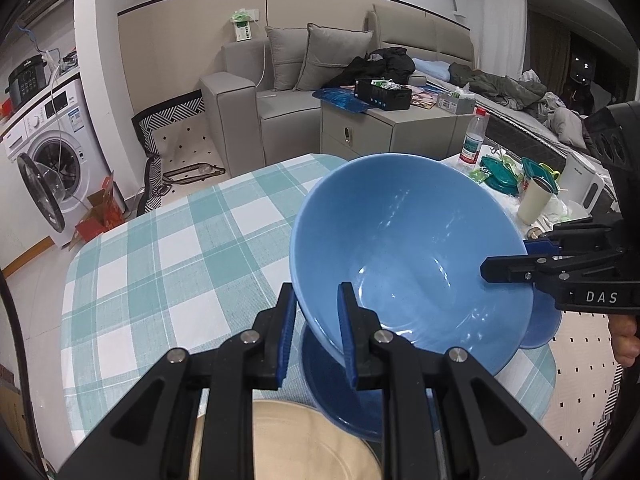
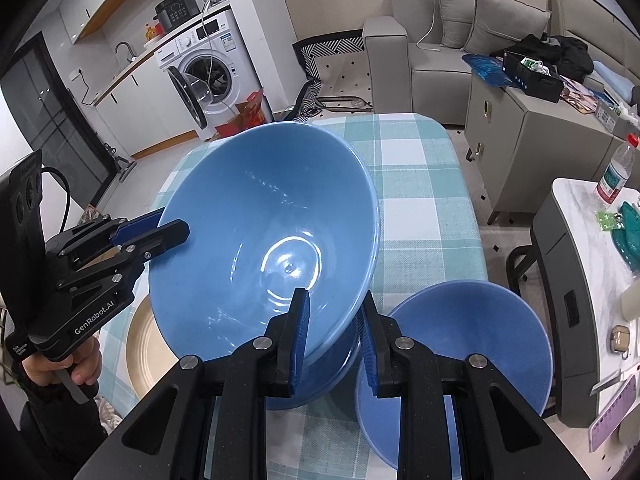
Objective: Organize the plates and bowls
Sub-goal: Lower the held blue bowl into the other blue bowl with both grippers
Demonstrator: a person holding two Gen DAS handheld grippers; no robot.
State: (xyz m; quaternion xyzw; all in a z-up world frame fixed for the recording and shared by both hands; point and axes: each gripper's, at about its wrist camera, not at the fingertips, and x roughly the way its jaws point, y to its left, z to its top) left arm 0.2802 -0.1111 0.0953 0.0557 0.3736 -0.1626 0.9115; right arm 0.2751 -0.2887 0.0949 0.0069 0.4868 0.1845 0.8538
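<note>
A large blue bowl (image 1: 408, 252) (image 2: 264, 240) hangs tilted above the checked table, held by both grippers. My left gripper (image 1: 316, 300) straddles its near rim, one finger inside and one outside; it also shows at the left of the right wrist view (image 2: 172, 224). My right gripper (image 2: 334, 312) grips the opposite rim and shows at the right of the left wrist view (image 1: 504, 260). Under the bowl lies a dark blue plate (image 1: 344, 404) (image 2: 320, 384). A second smaller blue bowl (image 2: 464, 360) (image 1: 540, 328) sits to the right. A beige plate (image 1: 288, 444) (image 2: 146, 352) lies at the table's near edge.
The table (image 1: 168, 264) has a teal and white checked cloth. A side table (image 2: 592, 240) to the right holds a water bottle (image 2: 616, 172), teal containers, a cup (image 1: 534, 200) and a kettle. A cabinet, sofa and washing machine stand beyond.
</note>
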